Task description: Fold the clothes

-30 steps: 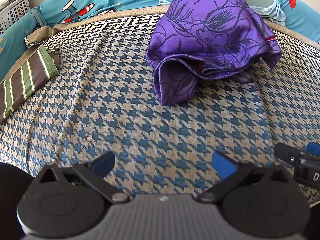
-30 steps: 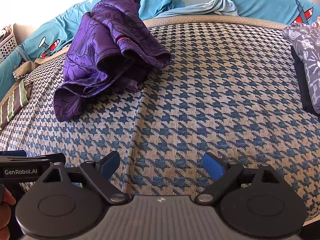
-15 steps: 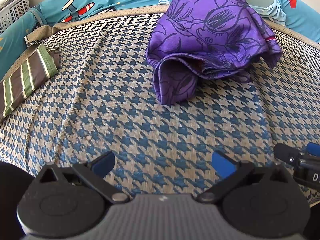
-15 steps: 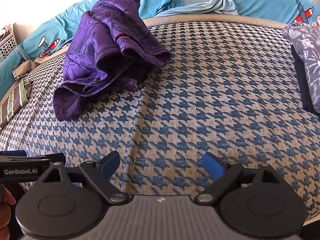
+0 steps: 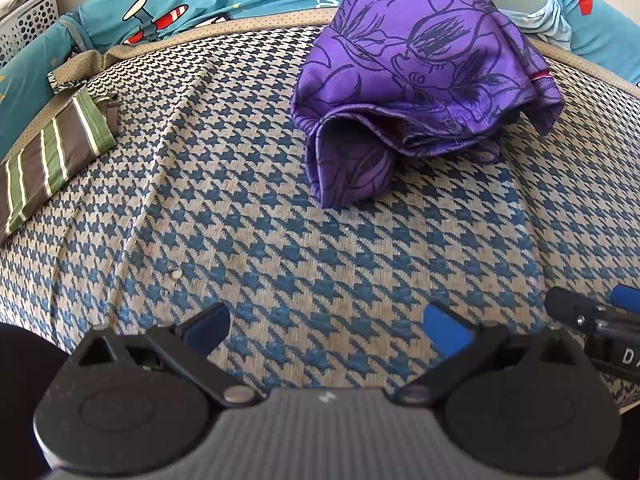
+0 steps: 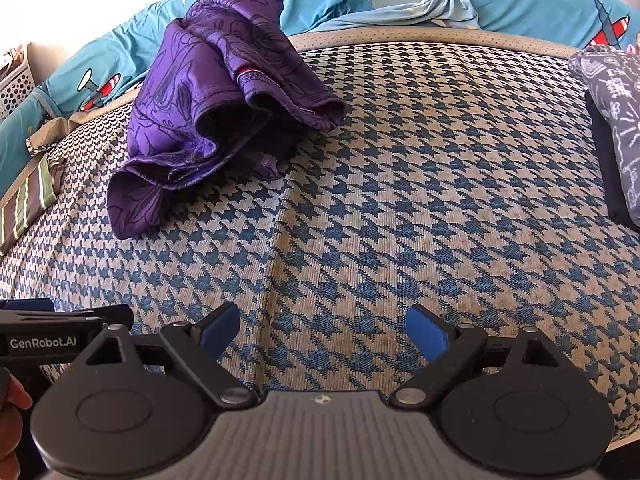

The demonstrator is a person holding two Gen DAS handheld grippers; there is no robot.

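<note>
Left wrist view first: the left gripper [image 5: 326, 326] has its blue-padded fingers [image 5: 446, 330] spread wide with nothing between them, hovering low over the near part of the houndstooth mat [image 5: 280, 248]. Off at the right edge you can see part of the right gripper [image 5: 592, 320] sitting just beside it. Further out, the purple garment [image 5: 420, 60] is bunched in a rumpled heap on the far right of the mat, one loose end drooping toward the near side, well apart from both tools. Over on the far left there's a striped green-and-brown cloth [image 5: 52, 156] lying flat at the mat's edge, and a white perforated basket [image 5: 24, 20] in the corner. Behind everything runs a teal sheet with airplane prints [image 5: 160, 4].

Right wrist view, same deal: fingers parted, empty, over bare mat. Left tool's body pokes in at the lower left with a bit of a hand [image 6: 12, 424] under it. From here the purple heap sits far left, and a dark patterned folded item [image 6: 616, 120] rests at the far right edge.
</note>
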